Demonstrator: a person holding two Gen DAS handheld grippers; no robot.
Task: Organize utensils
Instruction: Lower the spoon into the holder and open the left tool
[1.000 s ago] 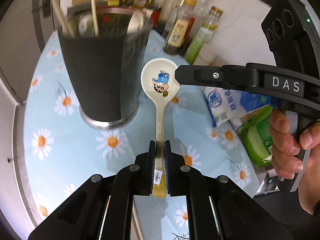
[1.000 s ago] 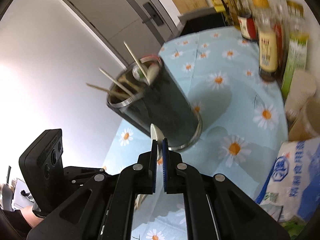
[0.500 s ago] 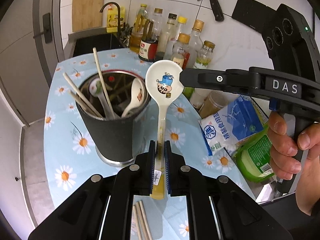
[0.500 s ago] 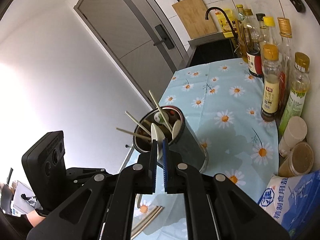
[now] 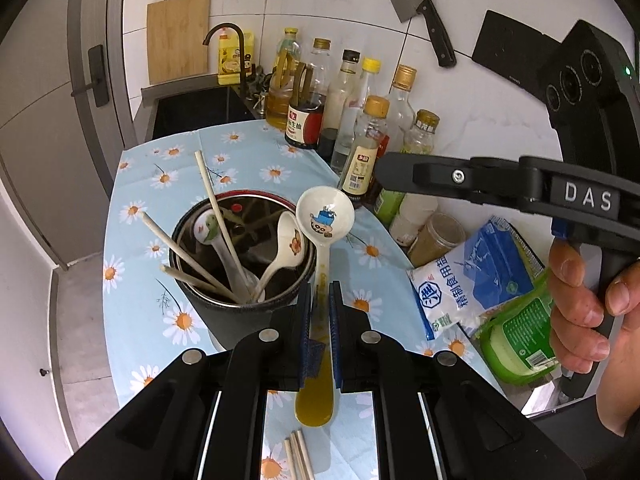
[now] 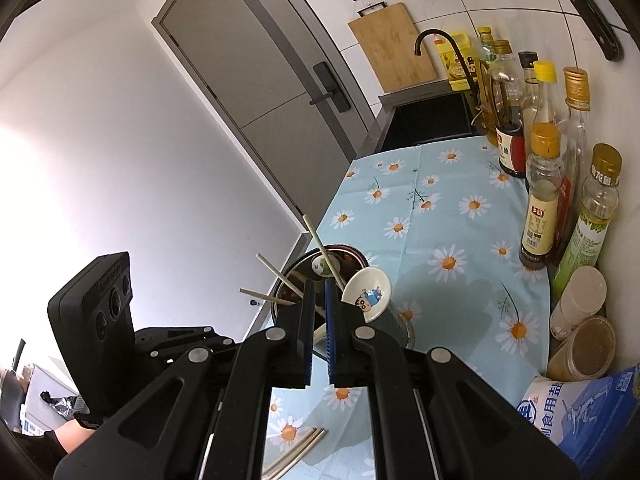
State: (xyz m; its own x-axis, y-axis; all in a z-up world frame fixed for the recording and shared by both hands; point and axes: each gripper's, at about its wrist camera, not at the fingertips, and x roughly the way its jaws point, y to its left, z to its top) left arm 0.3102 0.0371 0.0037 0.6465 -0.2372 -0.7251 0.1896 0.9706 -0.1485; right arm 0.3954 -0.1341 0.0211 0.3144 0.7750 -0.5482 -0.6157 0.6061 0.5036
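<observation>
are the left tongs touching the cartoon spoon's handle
Touching. In the left wrist view the left tongs are shut on the cartoon spoon, both pads pressed against its handle with no gap, its bowl beside the utensil holder.

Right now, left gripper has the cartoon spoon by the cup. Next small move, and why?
Probably shift the left gripper toward the cup mouth before lowering: the spoon looks clamped by its handle, its bowl at the rim's right edge rather than over the opening. The right gripper holds nothing.
</observation>
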